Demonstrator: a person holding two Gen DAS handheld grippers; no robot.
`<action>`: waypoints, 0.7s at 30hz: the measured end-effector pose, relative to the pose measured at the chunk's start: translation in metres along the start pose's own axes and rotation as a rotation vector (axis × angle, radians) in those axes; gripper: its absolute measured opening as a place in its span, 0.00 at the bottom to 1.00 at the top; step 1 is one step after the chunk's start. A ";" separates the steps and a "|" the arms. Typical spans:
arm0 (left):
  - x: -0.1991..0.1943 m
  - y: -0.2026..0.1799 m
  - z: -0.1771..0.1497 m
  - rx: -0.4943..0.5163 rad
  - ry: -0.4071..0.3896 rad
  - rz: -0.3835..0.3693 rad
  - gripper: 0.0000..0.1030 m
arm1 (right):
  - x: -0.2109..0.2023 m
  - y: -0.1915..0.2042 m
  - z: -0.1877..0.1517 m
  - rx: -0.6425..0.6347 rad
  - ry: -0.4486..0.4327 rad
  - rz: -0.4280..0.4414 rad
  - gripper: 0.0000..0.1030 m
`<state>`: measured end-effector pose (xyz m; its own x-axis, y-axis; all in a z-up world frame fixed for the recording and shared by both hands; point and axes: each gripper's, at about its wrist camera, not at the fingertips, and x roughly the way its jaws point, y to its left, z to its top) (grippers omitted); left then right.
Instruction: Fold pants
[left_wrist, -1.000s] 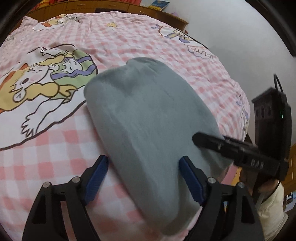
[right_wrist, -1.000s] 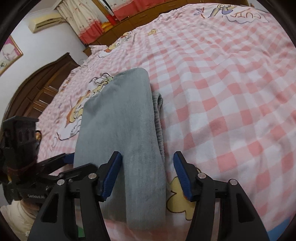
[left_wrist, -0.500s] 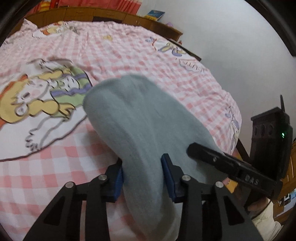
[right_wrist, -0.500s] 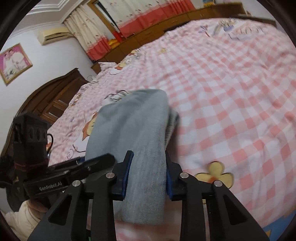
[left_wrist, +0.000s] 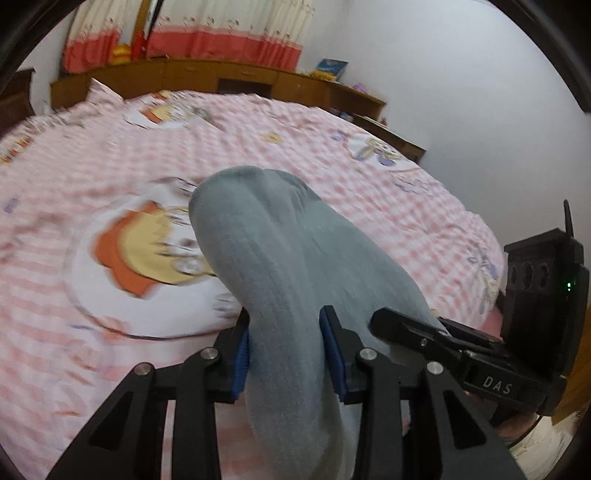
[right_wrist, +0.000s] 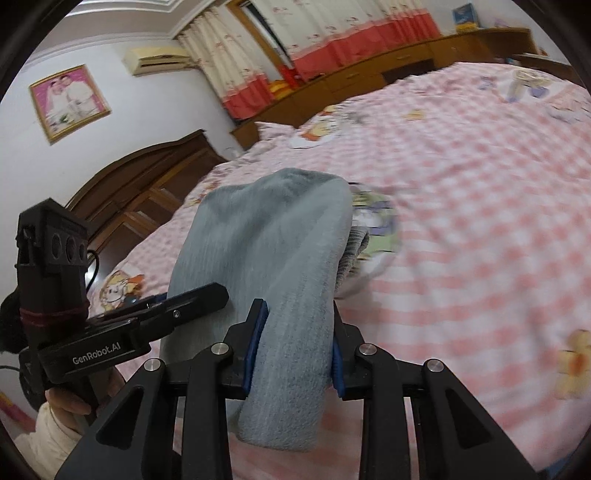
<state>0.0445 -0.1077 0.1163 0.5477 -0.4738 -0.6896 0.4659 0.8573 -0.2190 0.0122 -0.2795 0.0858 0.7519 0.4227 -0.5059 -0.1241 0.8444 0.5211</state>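
The grey fleece pants (left_wrist: 280, 266) are folded into a thick bundle and lifted off the pink checked bedsheet (left_wrist: 110, 332). My left gripper (left_wrist: 290, 350) is shut on the near end of the bundle. My right gripper (right_wrist: 295, 350) is shut on the same end from the other side; the pants (right_wrist: 273, 251) arch up and forward from its blue pads. Each gripper shows in the other's view, the right one (left_wrist: 443, 339) and the left one (right_wrist: 147, 314), side by side. The bundle's ribbed waistband (right_wrist: 354, 254) hangs at the right.
The bed (right_wrist: 480, 221) is covered by a pink checked sheet with cartoon prints. A wooden headboard (right_wrist: 147, 192) stands at the left, low wooden cabinets (left_wrist: 240, 77) and curtains behind. A white wall (left_wrist: 480, 92) lies at the right.
Both grippers closed on the near end of the pants and lifted it off the bed. The views tilted up, so the cabinets and curtains now show.
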 end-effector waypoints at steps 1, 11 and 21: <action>-0.007 0.013 0.002 0.002 -0.008 0.020 0.36 | 0.012 0.012 0.000 -0.013 0.002 0.004 0.30; 0.001 0.129 -0.019 -0.084 0.005 0.075 0.36 | 0.108 0.043 -0.031 -0.052 0.129 -0.080 0.32; 0.018 0.158 -0.050 -0.131 0.016 0.153 0.65 | 0.105 0.036 -0.035 -0.037 0.162 -0.110 0.36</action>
<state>0.0931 0.0294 0.0347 0.5937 -0.3332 -0.7325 0.2826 0.9386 -0.1979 0.0640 -0.1927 0.0273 0.6482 0.3724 -0.6641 -0.0729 0.8986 0.4327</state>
